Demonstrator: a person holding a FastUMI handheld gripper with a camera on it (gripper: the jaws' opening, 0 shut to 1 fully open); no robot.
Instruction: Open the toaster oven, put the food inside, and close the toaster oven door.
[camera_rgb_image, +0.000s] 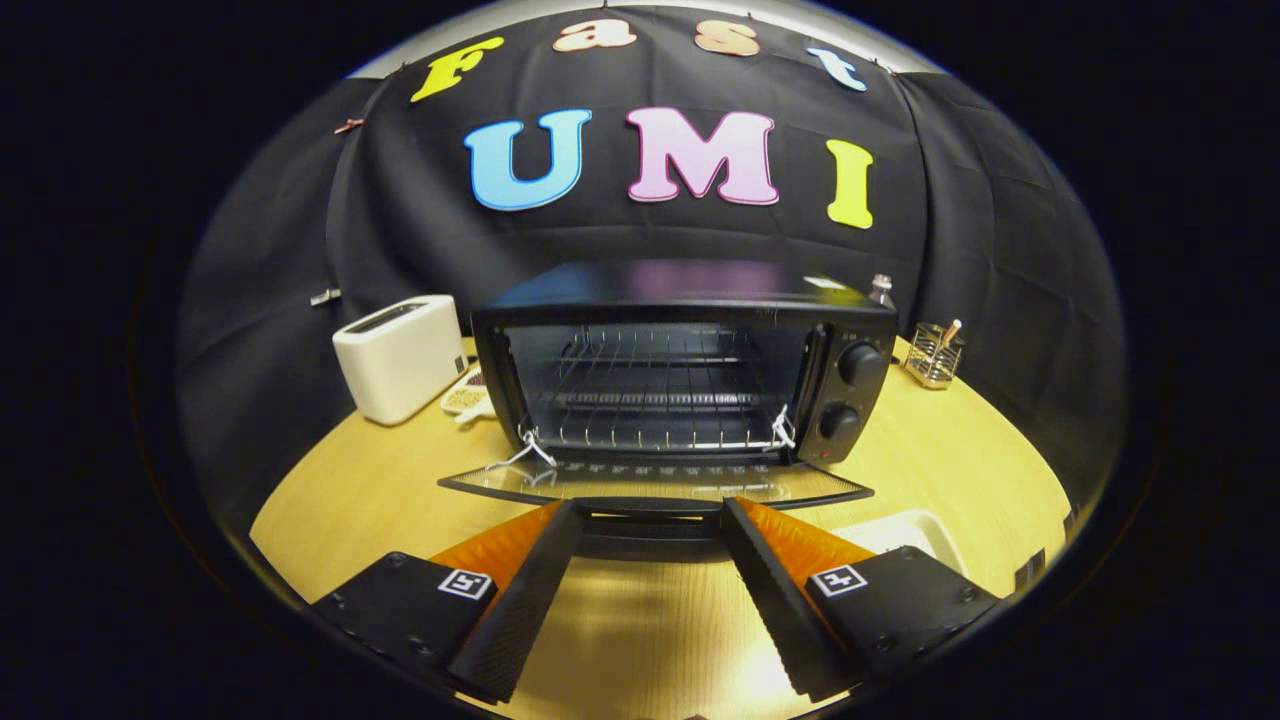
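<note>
- Gripper view: the toaster oven (680, 370) sits on the wooden surface (330, 500), door (655, 484) dropped flat, wire rack (650, 400) inside bare.
- Hand-held gripper (650, 515) spread wide, holding nothing, fingertips just short of the door's handle.
- White toaster (400, 357) beside the oven; wire holder (934, 355) on the other side with a stick in it.

Booth is closed off w/ black cloth wall (300, 300), draped in folds at back & both sides. Light wood-grain worktop (340, 500) is seen below, w/ bright glare reflected off it nearest the camera.
</note>
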